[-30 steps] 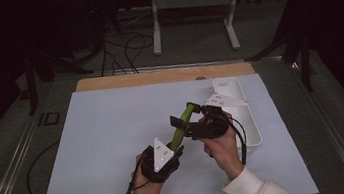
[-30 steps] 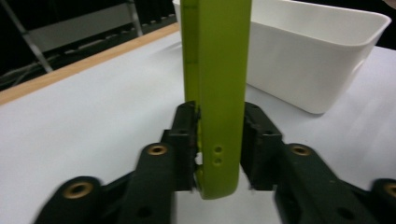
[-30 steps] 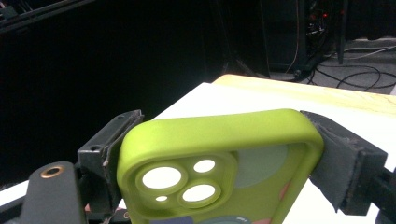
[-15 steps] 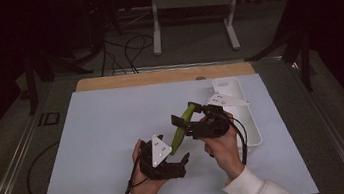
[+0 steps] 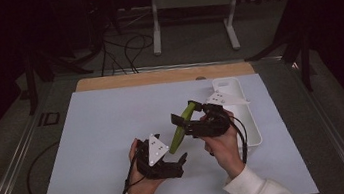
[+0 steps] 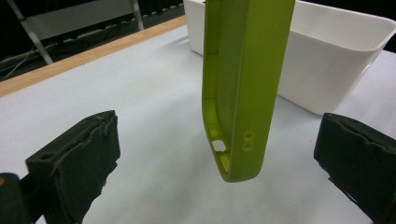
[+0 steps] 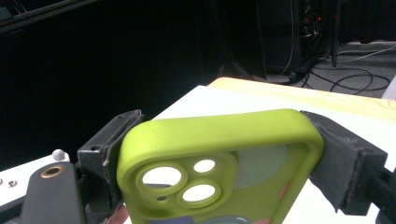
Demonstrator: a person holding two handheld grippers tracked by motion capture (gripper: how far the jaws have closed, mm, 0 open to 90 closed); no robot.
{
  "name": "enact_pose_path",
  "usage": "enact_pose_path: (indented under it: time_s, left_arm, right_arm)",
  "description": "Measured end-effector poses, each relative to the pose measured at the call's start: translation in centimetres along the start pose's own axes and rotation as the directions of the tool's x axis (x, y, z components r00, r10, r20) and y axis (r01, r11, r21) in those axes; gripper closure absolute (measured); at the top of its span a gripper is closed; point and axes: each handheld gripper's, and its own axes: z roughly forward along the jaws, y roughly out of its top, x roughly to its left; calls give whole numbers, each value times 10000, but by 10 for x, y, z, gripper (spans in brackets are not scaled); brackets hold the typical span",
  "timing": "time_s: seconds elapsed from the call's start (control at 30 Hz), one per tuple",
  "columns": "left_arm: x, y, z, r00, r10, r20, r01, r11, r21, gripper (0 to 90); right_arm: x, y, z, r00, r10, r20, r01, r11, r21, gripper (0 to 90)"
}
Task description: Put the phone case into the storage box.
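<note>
while the high view shows the right gripper (image 5: 189, 120) clamping the green phone case (image 5: 180, 128) above the table (image 5: 89, 138), the left gripper (image 5: 181, 160) sits just below-left, its jaws having just been opening; left gripper view: the case's long axis hangs between spread pads, untouched; right gripper view: pads squeeze its camera end.
</note>
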Motion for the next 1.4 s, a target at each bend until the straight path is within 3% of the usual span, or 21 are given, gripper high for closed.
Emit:
enact_pose_path:
  time_s: [0.5, 0.73, 1.4]
  left_arm:
    - [13, -2, -5, 9991, 77, -414, -72, 9999, 101, 1]
    - [23, -3, -11, 9985, -251, -484, 247, 9996, -99, 5]
    - [48, -10, -30, 9948, -587, -834, 567, 9980, -270, 4]
  right_arm:
    - [0, 8, 3, 9996, -242, 156, 242, 9997, 40, 170]
    - [-1, 11, 4, 9991, -311, 277, 311, 9995, -8, 170]
    - [-13, 18, 6, 9970, -211, 750, 214, 9998, -26, 170]
